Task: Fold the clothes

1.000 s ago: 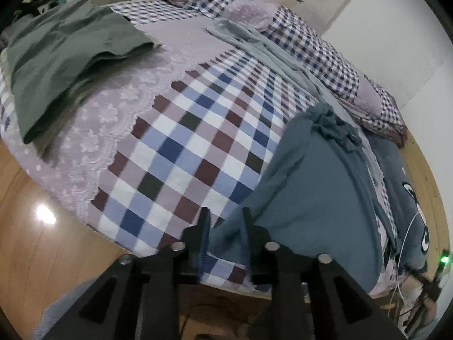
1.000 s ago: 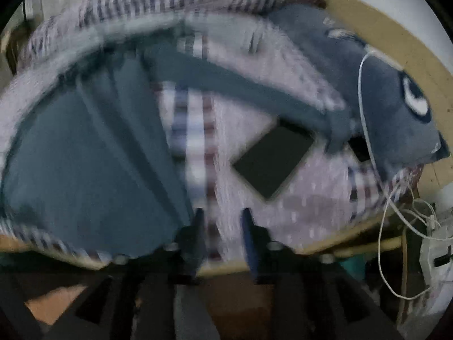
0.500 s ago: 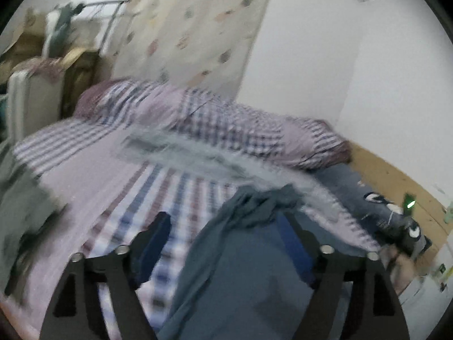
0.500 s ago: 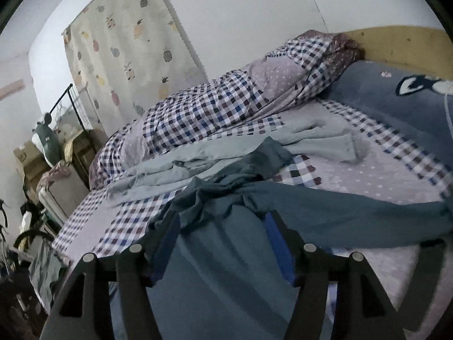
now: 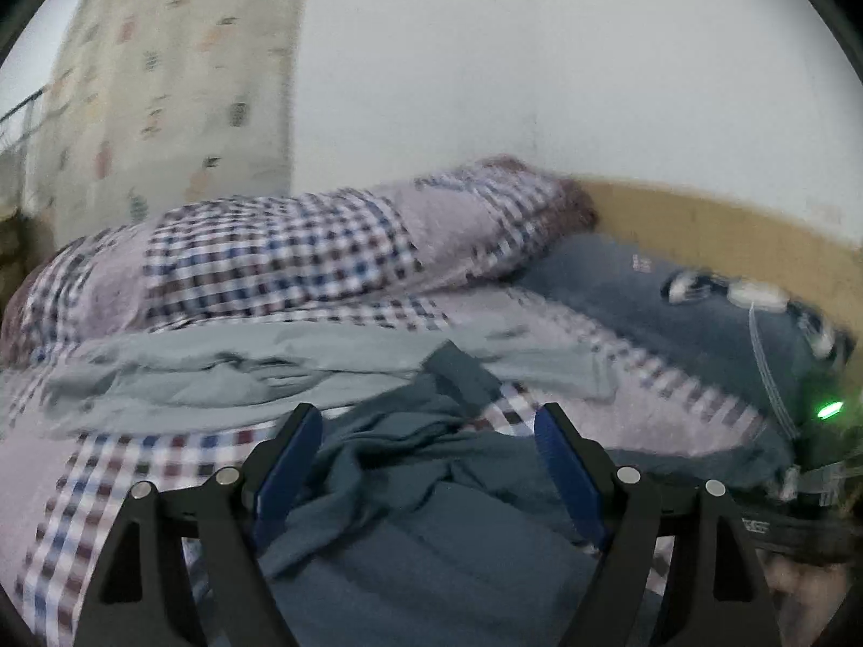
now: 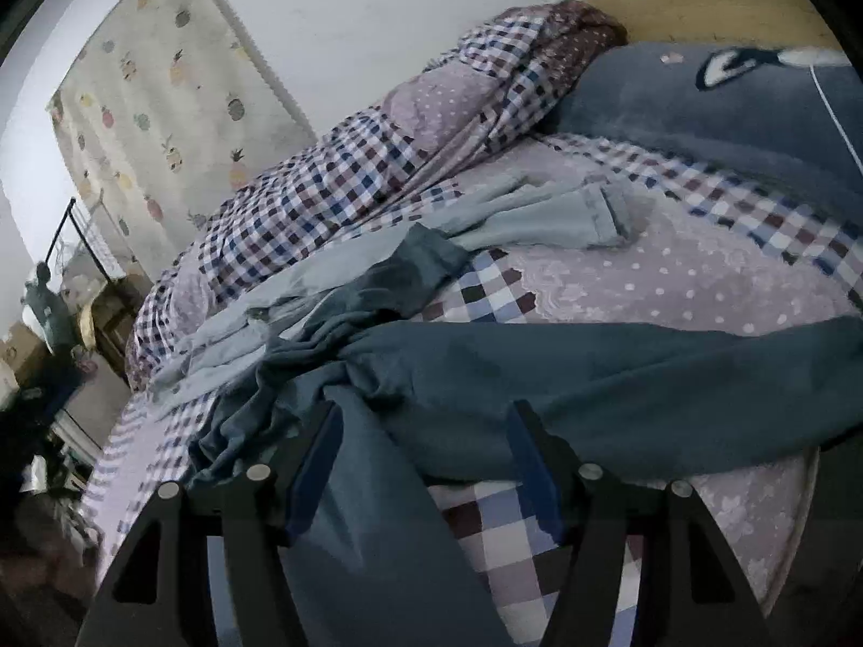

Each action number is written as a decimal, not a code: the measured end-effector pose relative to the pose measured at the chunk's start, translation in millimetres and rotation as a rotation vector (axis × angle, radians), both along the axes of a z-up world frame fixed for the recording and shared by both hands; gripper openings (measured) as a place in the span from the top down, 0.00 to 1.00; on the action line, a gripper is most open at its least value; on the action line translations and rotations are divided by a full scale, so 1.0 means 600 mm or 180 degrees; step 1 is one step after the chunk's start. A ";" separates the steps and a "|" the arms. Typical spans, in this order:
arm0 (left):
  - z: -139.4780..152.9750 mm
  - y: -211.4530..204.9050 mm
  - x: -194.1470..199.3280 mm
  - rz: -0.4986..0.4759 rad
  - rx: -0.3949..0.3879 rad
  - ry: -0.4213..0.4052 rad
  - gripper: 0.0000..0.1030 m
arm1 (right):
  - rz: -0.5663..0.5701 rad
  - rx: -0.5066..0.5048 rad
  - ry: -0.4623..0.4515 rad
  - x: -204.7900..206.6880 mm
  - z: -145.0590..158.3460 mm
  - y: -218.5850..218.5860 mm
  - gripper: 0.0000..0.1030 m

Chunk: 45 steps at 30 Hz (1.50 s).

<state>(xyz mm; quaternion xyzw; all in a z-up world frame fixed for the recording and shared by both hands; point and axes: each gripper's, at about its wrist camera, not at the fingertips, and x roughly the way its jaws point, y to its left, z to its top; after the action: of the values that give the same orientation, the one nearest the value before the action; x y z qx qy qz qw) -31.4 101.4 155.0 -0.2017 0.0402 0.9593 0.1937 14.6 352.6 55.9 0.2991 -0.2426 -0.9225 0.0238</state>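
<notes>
1. Left wrist view: left claw (image 5: 426,463) spread wide, nothing gripped. Dark teal garment (image 5: 431,517) lies on the bed (image 5: 108,485) straight under and between the fingers, its bunched part just past the fingertips. Whether the pads touch the cloth: cannot tell, frame is blurred.
2. Same view: pale grey-blue garment (image 5: 216,377) stretched across farther back, rolled checked duvet (image 5: 302,253) behind it, dark blue pillow (image 5: 647,302) far right.
3. Right wrist view: right claw (image 6: 426,463) also wide, empty. The dark teal garment (image 6: 593,377) runs across the near bed (image 6: 674,275) edge between the fingers, one sleeve trailing right, crumpled mass near left.
4. Same view: the pale grey-blue garment (image 6: 528,221) lies beyond it, partly overlapped by a teal sleeve.
</notes>
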 end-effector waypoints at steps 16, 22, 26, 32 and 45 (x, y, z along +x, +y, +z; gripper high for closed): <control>-0.210 0.278 -0.270 0.0018 -0.2094 -0.0460 0.61 | -0.0029 -0.0554 -0.0046 0.003 -0.016 0.052 0.35; -0.177 0.223 -0.311 0.0100 -0.1522 -0.0636 0.95 | 0.0008 -0.0630 -0.0083 0.004 -0.022 0.061 0.35; -0.112 0.151 -0.321 0.0259 -0.0924 -0.0582 0.96 | 0.0070 -0.0607 -0.0112 -0.001 -0.024 0.050 0.35; 0.005 -0.013 -0.365 0.0671 -0.0114 -0.0549 0.96 | 0.0188 -0.0518 -0.0133 -0.011 -0.024 0.020 0.35; 0.159 -0.475 -0.398 0.1954 0.0611 -0.0258 0.96 | 0.0427 -0.0295 -0.0274 -0.040 -0.043 -0.044 0.35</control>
<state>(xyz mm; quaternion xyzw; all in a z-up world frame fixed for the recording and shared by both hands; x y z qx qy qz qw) -270.4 -183.5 250.3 -0.2233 -0.1209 0.9635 -0.0851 -9.2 326.0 30.2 0.3526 -0.2652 -0.8930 0.0889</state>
